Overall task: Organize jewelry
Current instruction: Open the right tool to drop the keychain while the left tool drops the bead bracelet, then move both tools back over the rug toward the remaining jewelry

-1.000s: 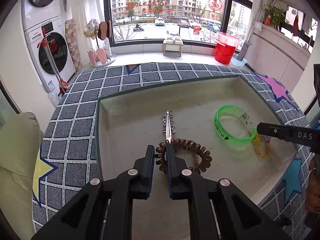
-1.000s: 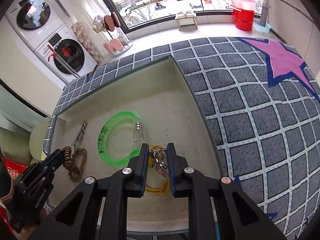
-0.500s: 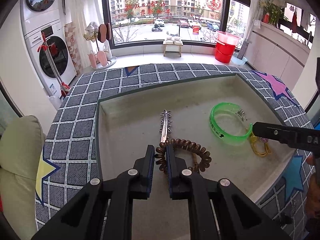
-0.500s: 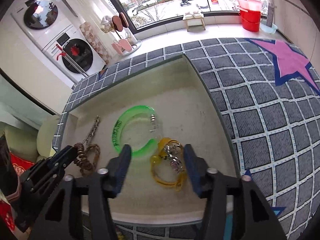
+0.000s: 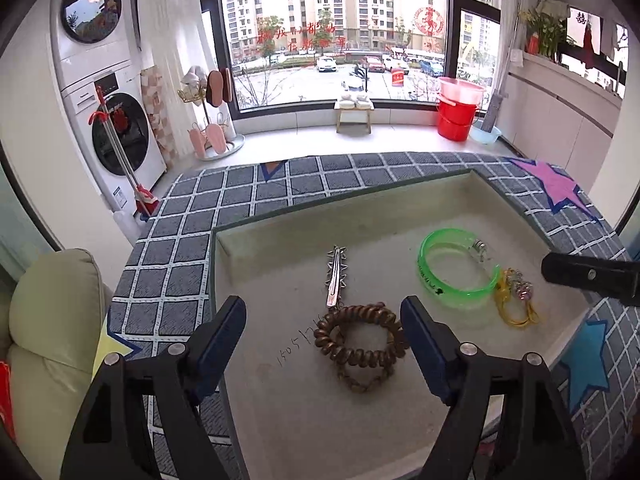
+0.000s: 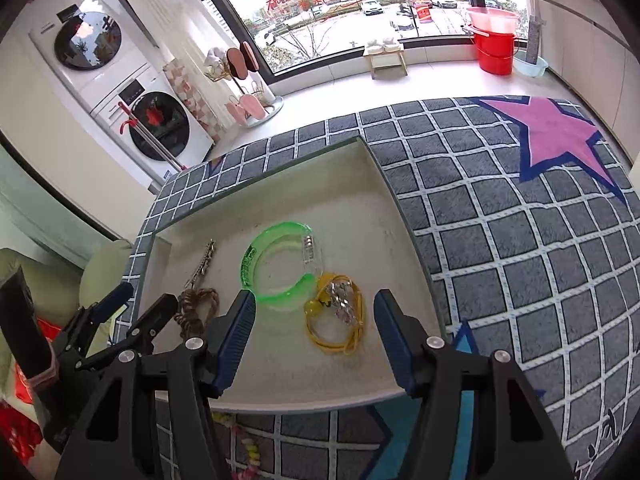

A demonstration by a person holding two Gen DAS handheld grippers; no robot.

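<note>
Now our left hand-held gripper (image 5: 322, 330) is opening, its jaws apart around the brown coiled hair tie (image 5: 360, 344) lying in the shallow beige tray (image 5: 400, 204); our right hand-held gripper (image 6: 314, 322) stands apart above the yellow cord bracelet (image 6: 336, 328), beside the translucent green bangle (image 6: 276, 268).

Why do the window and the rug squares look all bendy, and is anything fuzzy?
Both wrist views use fisheye lenses, so the checked rug and window frame curve toward the dark corners; in the left wrist view, daylight keeps the brown coil bracelet sharp.
</note>
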